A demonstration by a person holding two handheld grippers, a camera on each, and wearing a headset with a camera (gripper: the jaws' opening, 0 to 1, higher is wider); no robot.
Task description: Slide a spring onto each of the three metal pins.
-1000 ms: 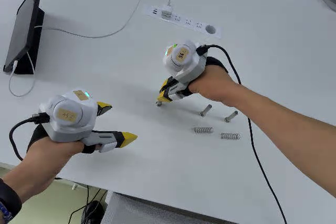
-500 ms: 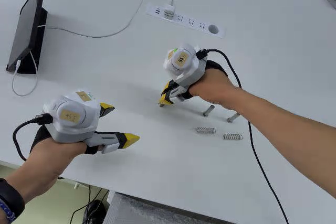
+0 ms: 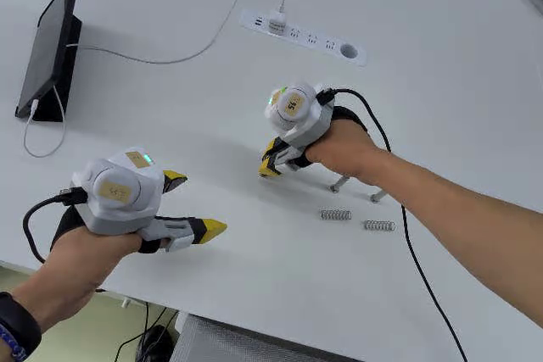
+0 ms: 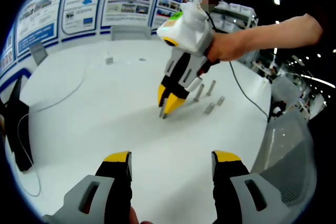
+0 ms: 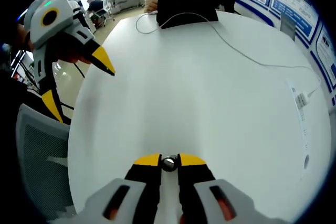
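Your right gripper (image 3: 271,166) grasps a pin (image 5: 169,163) at its tips, low over the counter (image 3: 280,277); your left gripper (image 4: 170,157) hangs released, jaws apart.

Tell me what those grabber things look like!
The left gripper and right gripper are rounded white-grey shells with a tan sticker on top, a green light, and black jaws tipped yellow. Black cables trail from both. The left wrist wears a dark wristband.
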